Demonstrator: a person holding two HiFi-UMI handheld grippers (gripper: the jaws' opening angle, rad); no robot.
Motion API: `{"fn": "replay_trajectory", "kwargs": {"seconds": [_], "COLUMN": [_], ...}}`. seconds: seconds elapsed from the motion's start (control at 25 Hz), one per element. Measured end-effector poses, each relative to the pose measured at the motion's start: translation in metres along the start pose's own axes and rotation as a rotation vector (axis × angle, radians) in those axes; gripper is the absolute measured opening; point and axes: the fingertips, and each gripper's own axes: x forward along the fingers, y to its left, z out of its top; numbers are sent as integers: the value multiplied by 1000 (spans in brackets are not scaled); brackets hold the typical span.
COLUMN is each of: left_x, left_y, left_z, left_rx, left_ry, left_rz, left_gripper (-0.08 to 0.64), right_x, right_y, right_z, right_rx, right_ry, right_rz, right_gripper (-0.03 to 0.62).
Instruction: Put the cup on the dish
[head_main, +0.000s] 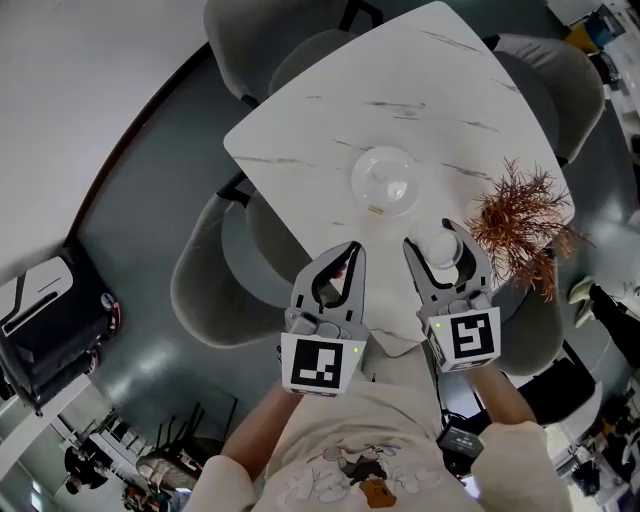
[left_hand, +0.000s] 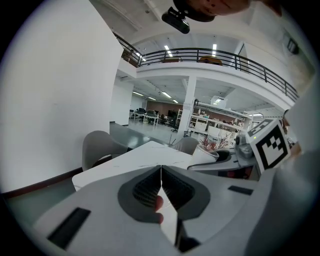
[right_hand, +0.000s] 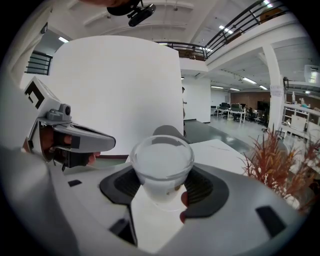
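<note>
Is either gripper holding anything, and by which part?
The right gripper clamps the cup by its sides, below the rim; the left gripper is shut, empty.

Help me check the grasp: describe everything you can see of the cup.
The cup is a small clear glass tumbler with a round open rim, narrowing toward its base. It stands upright, clamped at its sides between the right tool's jaws, above the white table's near edge, apart from the clear dish. Whether its base touches the table is unclear.
</note>
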Motion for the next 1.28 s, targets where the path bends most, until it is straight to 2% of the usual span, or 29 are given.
{"fn": "replay_trajectory", "kwargs": {"seconds": [0.16, 0.52, 0.72, 1.0, 1.28], "left_x": [13, 37, 49, 65, 87], "left_y": [12, 28, 39, 41, 45], "left_z": [-8, -39, -58, -92, -113], "left_rx": [23, 43, 81, 60, 43], "left_ry": [-5, 41, 64, 110, 106], "left_rz": [-6, -17, -17, -26, -27], "left_gripper": [5, 5, 5, 5, 5], "right_x": [21, 60, 83, 100, 121], "right_y": [1, 0, -5, -14, -21], "right_z": [-9, -34, -52, -80, -101], "right_rx": [-13, -7, -3, -17, -43], "right_ry": [5, 16, 22, 51, 84], "right_rz": [7, -12, -36, -53, -66], "right_gripper": [261, 261, 261, 261, 261]}}
